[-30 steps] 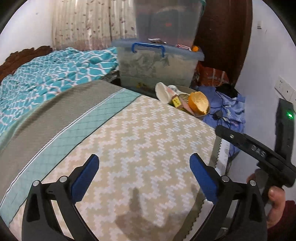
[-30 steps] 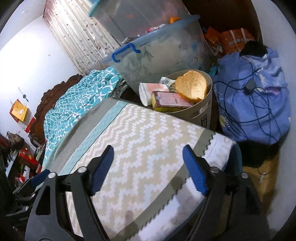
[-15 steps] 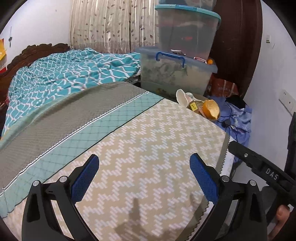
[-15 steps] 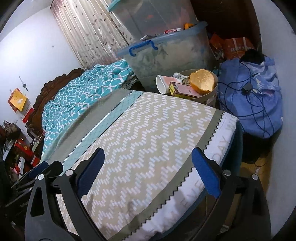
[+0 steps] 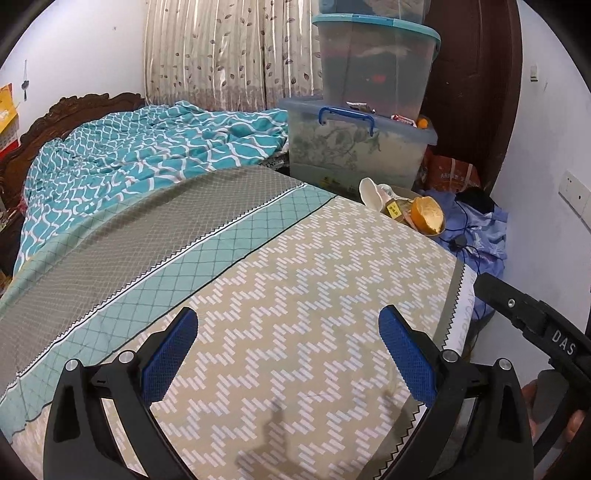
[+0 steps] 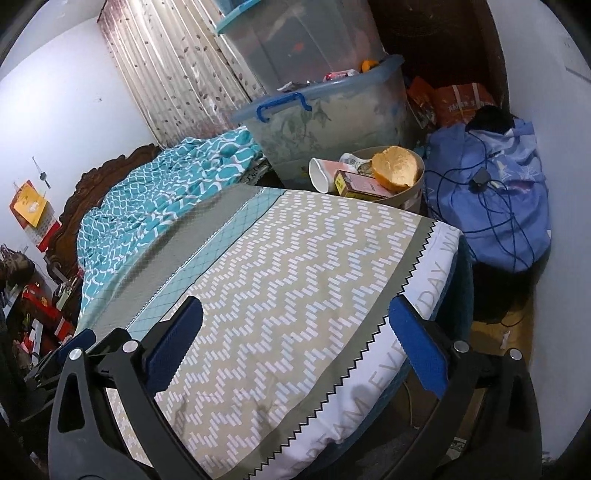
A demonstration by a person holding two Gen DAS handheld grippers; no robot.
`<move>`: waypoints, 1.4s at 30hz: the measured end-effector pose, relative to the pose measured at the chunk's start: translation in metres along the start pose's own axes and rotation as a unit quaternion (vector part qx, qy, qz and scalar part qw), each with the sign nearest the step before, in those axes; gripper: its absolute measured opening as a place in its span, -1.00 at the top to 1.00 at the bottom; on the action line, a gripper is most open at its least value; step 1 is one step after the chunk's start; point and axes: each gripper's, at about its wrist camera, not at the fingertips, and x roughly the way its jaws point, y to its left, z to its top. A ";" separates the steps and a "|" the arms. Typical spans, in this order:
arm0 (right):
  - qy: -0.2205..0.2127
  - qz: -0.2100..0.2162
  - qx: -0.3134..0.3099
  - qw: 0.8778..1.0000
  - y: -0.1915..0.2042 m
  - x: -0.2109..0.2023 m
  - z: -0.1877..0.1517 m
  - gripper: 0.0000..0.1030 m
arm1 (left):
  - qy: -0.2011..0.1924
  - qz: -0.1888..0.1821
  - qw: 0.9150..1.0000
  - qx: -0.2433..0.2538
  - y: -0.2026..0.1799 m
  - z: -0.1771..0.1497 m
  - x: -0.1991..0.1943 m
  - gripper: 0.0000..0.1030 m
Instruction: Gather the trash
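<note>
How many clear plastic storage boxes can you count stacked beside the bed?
3. The bottom box, with a blue handle, sits beside the bed; the middle box sits on it; a third box is only just visible on top. Others may be hidden.

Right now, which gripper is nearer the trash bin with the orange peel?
Right. The right gripper hovers at the bed's foot corner, the trash bin just beyond. The left gripper sits further inboard over the bedspread.
</note>
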 end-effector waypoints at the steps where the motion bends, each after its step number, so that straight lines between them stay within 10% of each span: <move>1: 0.002 0.002 0.002 1.000 0.001 -0.001 -0.001 -0.93 | -0.001 0.001 1.000 0.000 0.000 0.000 -0.001 -0.83; 42: -0.058 0.005 0.013 0.998 -0.006 -0.038 0.001 -0.93 | -0.041 0.064 0.996 0.048 -0.026 0.008 -0.037 -0.83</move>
